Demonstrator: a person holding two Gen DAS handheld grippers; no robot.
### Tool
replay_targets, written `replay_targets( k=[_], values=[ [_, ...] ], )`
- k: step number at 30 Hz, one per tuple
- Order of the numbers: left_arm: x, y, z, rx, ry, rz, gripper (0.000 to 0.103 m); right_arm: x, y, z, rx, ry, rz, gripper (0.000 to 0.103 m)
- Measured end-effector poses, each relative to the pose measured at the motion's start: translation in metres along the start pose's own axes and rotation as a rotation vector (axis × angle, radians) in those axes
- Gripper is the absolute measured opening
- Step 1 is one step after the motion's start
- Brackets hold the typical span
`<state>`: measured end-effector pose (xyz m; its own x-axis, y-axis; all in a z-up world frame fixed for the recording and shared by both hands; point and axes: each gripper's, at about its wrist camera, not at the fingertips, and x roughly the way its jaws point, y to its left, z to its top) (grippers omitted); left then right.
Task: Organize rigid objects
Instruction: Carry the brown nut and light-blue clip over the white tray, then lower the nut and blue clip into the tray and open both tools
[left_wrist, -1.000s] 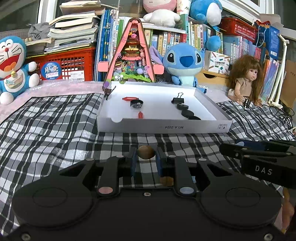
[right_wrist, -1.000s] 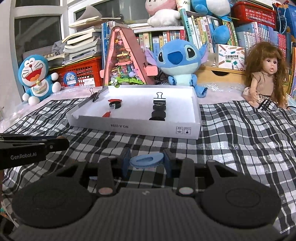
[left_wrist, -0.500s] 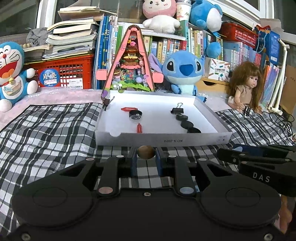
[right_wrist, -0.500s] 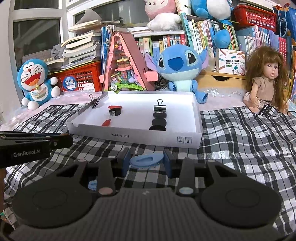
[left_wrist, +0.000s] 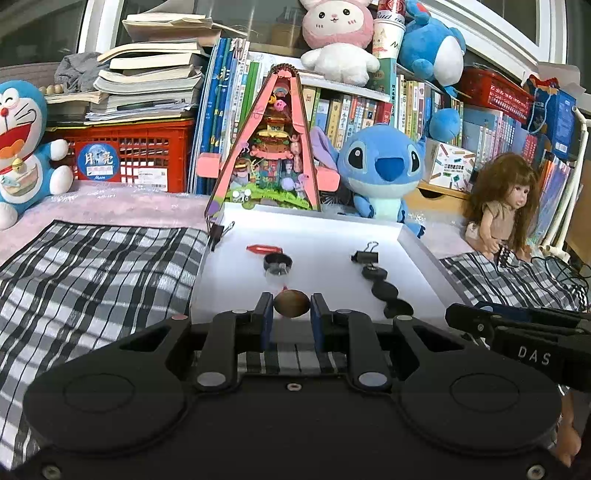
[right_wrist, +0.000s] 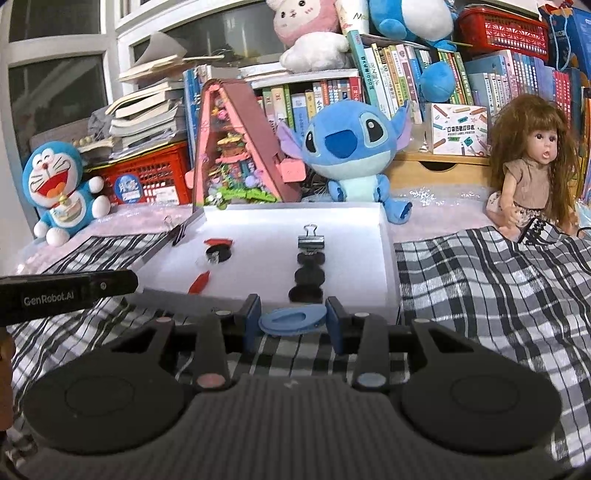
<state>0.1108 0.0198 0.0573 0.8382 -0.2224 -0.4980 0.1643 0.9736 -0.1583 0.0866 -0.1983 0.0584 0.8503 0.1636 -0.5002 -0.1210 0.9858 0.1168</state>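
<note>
My left gripper (left_wrist: 291, 312) is shut on a small brown oval piece (left_wrist: 291, 303), held just over the near wall of the white shallow box (left_wrist: 421, 251). My right gripper (right_wrist: 292, 320) is shut on a flat blue oval clip (right_wrist: 291, 322), at the near wall of that box (right_wrist: 388, 240). Inside the box lie a black binder clip (right_wrist: 311, 242) heading a line of black round pieces (right_wrist: 309, 275), a red flat piece (right_wrist: 218, 242), a small black ring (left_wrist: 277, 262) and a red sliver (right_wrist: 199, 283). Another binder clip (left_wrist: 218, 230) grips the box's far left corner.
A checked black-and-white cloth (left_wrist: 92, 266) covers the surface. Behind the box stand a pink triangular model (left_wrist: 269, 147), a blue plush (left_wrist: 384, 162), a doll (right_wrist: 535, 166), a blue-and-white cat plush (right_wrist: 59, 188), a red crate (left_wrist: 147, 155) and shelves of books.
Both grippers have moved forward toward the box and risen a little, each keeping its piece. The box's near wall now lies right under the fingertips in both views.
</note>
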Motion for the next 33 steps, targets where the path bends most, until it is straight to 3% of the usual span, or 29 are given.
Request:
replay_targets(
  k=[8,19,24,33],
  values=[
    [0.037,0.008,0.017,-0.013,0.046,0.031,0.02,0.024,-0.015,0.019,0.073,0.049,-0.007,0.044],
    [0.094,0.034,0.033,-0.11,0.186,0.05,0.02,0.07,-0.04,0.044,0.191,0.188,-0.023,0.044],
    [0.104,0.034,0.031,-0.092,0.218,0.061,0.02,0.086,-0.041,0.042,0.196,0.246,-0.049,0.044],
    [0.111,0.03,0.026,-0.062,0.238,0.068,0.02,0.095,-0.041,0.041,0.192,0.268,-0.071,0.044]
  ],
)
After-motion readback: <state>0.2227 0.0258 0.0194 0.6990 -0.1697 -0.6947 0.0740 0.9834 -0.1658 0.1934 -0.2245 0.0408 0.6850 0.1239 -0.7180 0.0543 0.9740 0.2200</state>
